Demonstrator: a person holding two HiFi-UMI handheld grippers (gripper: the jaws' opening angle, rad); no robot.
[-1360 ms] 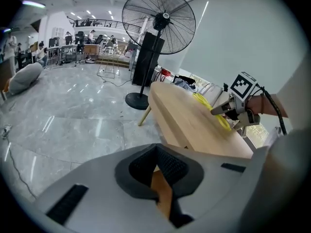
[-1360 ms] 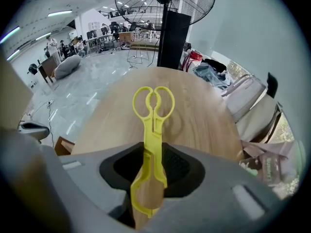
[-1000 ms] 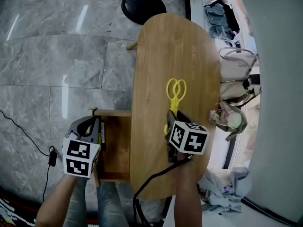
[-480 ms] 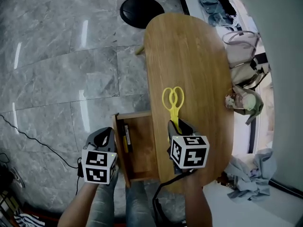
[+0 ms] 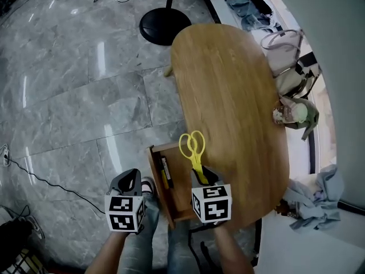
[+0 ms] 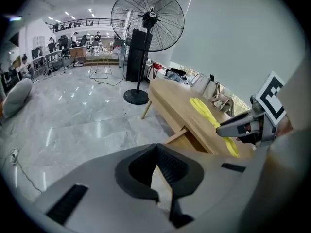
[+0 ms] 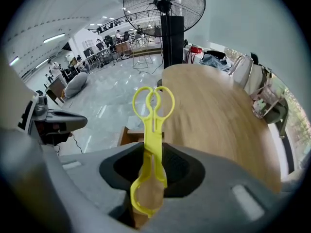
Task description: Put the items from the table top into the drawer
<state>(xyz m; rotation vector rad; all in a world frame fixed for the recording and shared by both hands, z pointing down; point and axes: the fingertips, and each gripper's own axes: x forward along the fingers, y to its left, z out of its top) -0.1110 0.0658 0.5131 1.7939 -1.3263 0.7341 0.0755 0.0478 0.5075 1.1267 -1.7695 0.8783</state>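
Yellow scissor-handled plastic tongs (image 5: pixel 193 149) hang in my right gripper (image 5: pixel 202 176), which is shut on their lower end. They are lifted above the left edge of the oval wooden table (image 5: pixel 239 96), their loops over the open wooden drawer (image 5: pixel 155 170). A dark pen-like item (image 5: pixel 164 174) lies in the drawer. The right gripper view shows the tongs (image 7: pixel 153 115) sticking up out of the gripper (image 7: pixel 148 178). My left gripper (image 5: pixel 129 181) hovers over the floor just left of the drawer, shut and holding nothing. The left gripper view shows the tongs (image 6: pixel 206 111) and the right gripper (image 6: pixel 238 127).
A fan's black round base (image 5: pixel 165 24) stands on the grey tiled floor beyond the table. Bags (image 5: pixel 291 79) and clothes (image 5: pixel 319 198) crowd the table's right side. A black cable (image 5: pixel 34 176) runs over the floor at the left. The person's legs are under the drawer.
My right gripper has carried the yellow tongs left from the middle of the table to its edge above the drawer. The left gripper has drawn slightly away from the drawer front.
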